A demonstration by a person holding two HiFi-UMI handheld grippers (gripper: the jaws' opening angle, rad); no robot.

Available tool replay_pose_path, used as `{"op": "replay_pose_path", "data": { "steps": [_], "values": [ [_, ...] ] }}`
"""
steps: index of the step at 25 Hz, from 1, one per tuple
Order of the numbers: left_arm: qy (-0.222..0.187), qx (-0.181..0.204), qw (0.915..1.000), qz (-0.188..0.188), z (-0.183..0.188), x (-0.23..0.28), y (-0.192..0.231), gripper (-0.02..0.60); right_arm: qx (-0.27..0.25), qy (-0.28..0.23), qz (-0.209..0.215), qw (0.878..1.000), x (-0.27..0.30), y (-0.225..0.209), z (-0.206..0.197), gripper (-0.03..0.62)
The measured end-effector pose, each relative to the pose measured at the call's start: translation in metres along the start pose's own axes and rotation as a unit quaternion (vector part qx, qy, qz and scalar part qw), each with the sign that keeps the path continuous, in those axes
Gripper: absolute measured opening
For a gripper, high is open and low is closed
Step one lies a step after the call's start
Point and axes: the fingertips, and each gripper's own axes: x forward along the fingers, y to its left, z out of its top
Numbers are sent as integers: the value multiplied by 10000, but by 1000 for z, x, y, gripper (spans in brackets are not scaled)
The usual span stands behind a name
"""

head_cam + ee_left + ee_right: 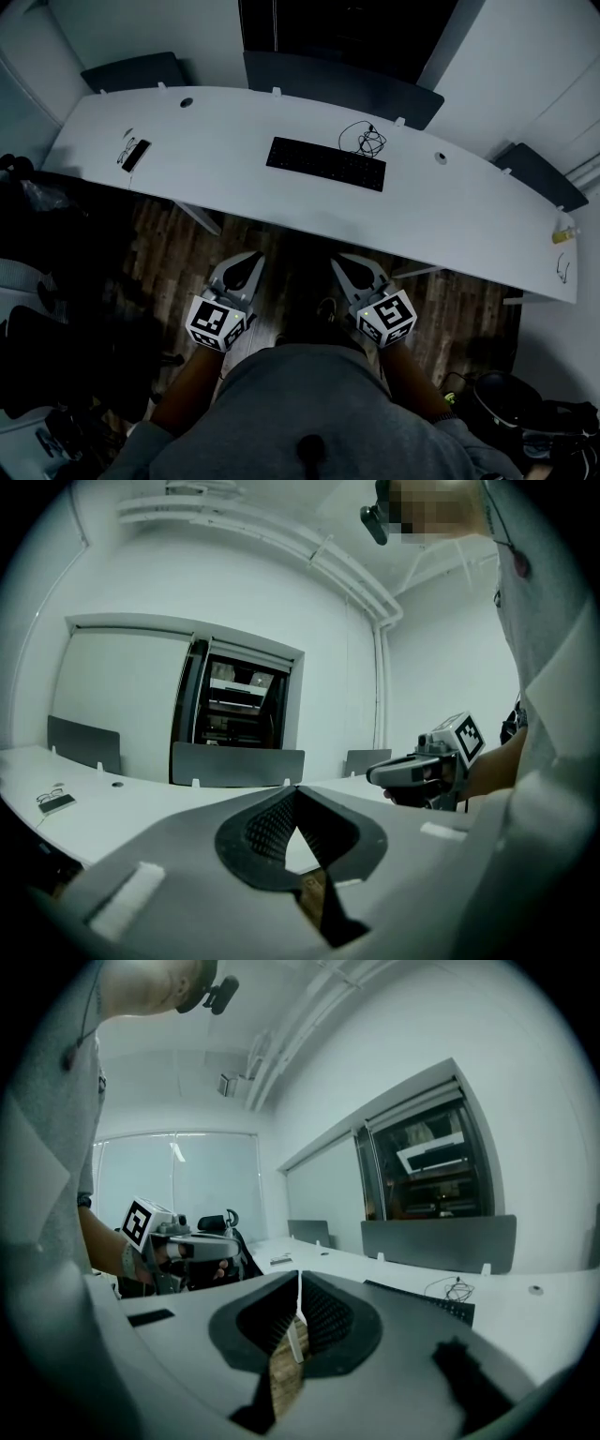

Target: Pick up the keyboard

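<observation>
A black keyboard [325, 163] lies flat near the middle of the long white desk [234, 187]; in the right gripper view the keyboard [427, 1299] shows as a thin dark strip on the desk beyond my jaws. A coiled black cable [365, 140] lies just behind its right end. My left gripper [251, 258] and right gripper [343, 263] hang side by side over the wooden floor, short of the desk's front edge. Both are shut with nothing between the jaws. In the left gripper view my left gripper [296, 789] points at the desk, with the right gripper [386, 775] off to its right.
A phone and glasses [134, 153] lie at the desk's left end, a small yellow object [562, 236] at its right end. Grey divider panels [337, 86] line the far edge. Dark office chairs [56, 337] stand at left, bags [511, 403] on the floor at right.
</observation>
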Motion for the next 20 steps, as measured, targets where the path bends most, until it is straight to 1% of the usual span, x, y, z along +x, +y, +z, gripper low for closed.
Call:
{"op": "replay_pose_path", "data": {
  "steps": [13, 20],
  "values": [
    [121, -14, 9998, 148, 12, 76, 9, 6, 74, 22, 54, 10000, 7, -83, 7, 20],
    [190, 18, 9994, 283, 15, 112, 2, 5, 154, 17, 167, 9997, 4, -118, 3, 20]
  ]
}}
